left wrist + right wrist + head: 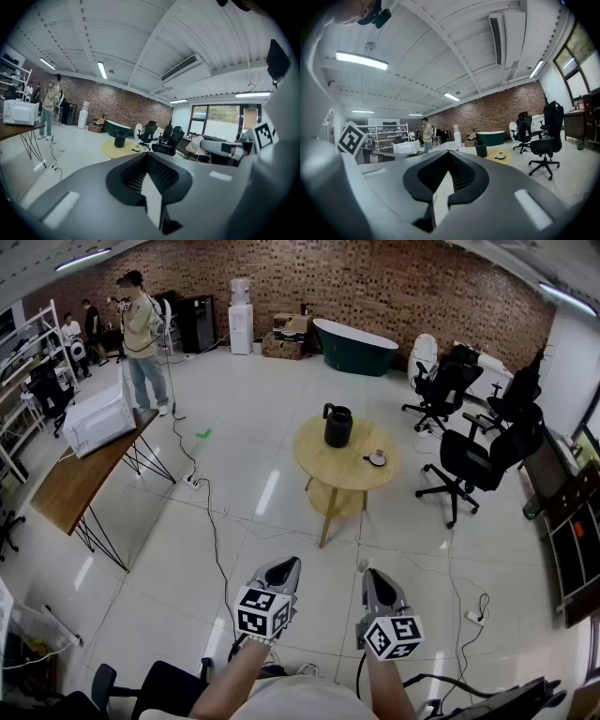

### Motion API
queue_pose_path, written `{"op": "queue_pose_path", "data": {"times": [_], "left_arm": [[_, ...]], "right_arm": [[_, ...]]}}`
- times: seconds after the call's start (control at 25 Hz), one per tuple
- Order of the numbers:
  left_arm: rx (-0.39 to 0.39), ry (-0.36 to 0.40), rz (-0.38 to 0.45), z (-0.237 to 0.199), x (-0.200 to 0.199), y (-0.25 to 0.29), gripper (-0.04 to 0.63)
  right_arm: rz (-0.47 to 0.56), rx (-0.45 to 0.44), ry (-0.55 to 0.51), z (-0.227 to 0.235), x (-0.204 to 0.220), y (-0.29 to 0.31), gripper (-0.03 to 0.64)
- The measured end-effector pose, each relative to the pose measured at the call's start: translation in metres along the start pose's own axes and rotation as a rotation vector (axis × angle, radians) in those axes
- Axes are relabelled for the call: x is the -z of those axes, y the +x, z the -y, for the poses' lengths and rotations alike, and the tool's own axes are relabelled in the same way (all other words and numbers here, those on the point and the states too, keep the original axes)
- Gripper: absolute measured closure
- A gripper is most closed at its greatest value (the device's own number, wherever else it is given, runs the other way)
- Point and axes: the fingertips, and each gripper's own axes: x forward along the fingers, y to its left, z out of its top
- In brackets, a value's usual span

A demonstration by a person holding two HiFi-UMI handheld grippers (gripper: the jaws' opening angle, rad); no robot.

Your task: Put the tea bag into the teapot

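While the person is standing back from the work, a pale tiled floor [253, 484] is filling most of the head view, and a brick wall [375, 287] is running along the top of the frame. A long wooden table [75, 484] is sitting at the left edge, carrying a white boxy appliance [97, 418]; any label on it is too small to read. A dark green bathtub [354, 346] is resting against the wall at upper centre, and black office chairs [473, 460] are clustering at the right.

Just above the frame's centre, a round wooden table [328, 470] is bearing the black teapot [337, 425], which is standing upright. Near it, toward the table's right edge, a small white dish [377, 458] is sitting with something dark on it; whether that is the tea bag is too small to tell.

At the bottom centre, well apart from that table, the left gripper [291, 562] and the right gripper [370, 574] are pointing forward side by side. Each is keeping its jaws closed at the tips with nothing between them. Their cubes are showing black-and-white square markers rather than lettering.
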Motion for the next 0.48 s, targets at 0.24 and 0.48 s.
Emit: {"op": "queue_pose_path", "data": {"times": [0.24, 0.48], "left_arm": [[-0.001, 0.004, -0.015, 0.017, 0.01, 0.006, 0.583], [-0.004, 0.005, -0.037, 0.036, 0.026, 0.009, 0.583]], "right_arm": [[-0.008, -0.006, -0.004, 0.012, 0.003, -0.01, 0.615], [-0.023, 0.013, 0.008, 0.033, 0.015, -0.028, 0.615]]}}
